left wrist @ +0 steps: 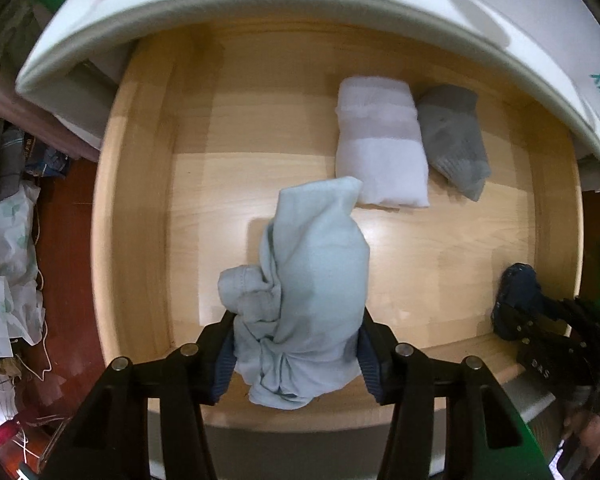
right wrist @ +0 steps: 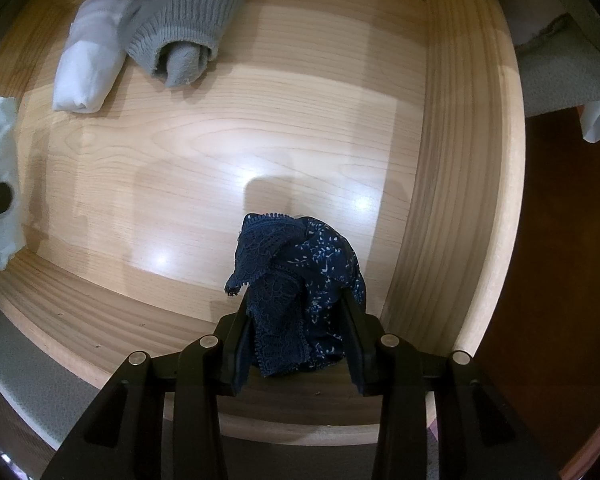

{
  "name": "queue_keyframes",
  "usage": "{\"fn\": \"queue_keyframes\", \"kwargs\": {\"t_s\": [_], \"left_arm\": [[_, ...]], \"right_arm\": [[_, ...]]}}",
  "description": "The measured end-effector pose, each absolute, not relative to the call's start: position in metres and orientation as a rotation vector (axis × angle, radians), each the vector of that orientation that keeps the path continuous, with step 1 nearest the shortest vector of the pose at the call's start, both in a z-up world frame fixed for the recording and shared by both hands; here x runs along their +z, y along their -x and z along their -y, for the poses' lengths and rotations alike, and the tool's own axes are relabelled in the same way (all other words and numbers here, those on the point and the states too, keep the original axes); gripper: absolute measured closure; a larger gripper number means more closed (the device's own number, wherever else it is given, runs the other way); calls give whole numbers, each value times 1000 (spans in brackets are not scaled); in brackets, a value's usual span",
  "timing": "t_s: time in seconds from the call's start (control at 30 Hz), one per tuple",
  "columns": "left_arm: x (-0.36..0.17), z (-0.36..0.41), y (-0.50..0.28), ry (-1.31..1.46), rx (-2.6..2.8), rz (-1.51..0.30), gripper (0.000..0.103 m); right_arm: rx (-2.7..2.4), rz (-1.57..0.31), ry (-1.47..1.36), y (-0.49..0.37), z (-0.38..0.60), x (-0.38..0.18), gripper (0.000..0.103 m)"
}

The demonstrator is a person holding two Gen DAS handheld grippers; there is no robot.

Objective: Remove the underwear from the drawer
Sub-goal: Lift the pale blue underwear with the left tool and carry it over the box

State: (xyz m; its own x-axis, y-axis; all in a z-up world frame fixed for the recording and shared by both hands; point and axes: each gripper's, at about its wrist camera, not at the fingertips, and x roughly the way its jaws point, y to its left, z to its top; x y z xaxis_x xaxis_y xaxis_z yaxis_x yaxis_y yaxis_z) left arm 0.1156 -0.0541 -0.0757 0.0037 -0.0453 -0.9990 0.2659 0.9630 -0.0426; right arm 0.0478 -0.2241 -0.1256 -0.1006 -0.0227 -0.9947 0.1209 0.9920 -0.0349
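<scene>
Left wrist view, nearest the lens: the left tool (left wrist: pixel 296 354) is pinched on a bunched pale-blue pair of underwear (left wrist: pixel 304 292), the cloth filling the gap between both pads and hanging down over the wooden drawer (left wrist: pixel 140 208) floor. Right wrist view shows the same on the other side: the right tool (right wrist: pixel 300 336) is clamped on a navy pair of underwear (right wrist: pixel 296 280) with a lace edge and a small white print, close to the drawer's front right corner.

Both pieces look clear of the floor, so the step in hand is the lift out. To do it well, I would keep each grip firm and raise straight up until the trailing ends are above the front wall, then draw back toward the person; dragging the cloth over the wall could tug it loose. The blue piece is held near one end and a long tail hangs free, so it needs the higher lift. The white cabinet front (left wrist: pixel 260 4) overhangs the far side, so avoid pushing forward.

Farther in, a folded white garment (left wrist: pixel 380 144) and a rolled grey ribbed sock (left wrist: pixel 456 140) lie touching each other; whether the white one is underwear is hard to tell from here.
</scene>
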Motion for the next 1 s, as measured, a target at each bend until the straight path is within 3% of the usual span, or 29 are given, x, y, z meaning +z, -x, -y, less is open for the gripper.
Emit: {"fn": "queue_keyframes", "kwargs": {"t_s": [0.6,1.0], "left_arm": [[20,30,-103,-202,-295,-1377,51],[157,15,-113,-181,-357,-1086,51]], "right_arm": [[-127,-1659,-79,-47,229,-128,74],[-128,-1659,-83,-47,232,-130,74]]}}
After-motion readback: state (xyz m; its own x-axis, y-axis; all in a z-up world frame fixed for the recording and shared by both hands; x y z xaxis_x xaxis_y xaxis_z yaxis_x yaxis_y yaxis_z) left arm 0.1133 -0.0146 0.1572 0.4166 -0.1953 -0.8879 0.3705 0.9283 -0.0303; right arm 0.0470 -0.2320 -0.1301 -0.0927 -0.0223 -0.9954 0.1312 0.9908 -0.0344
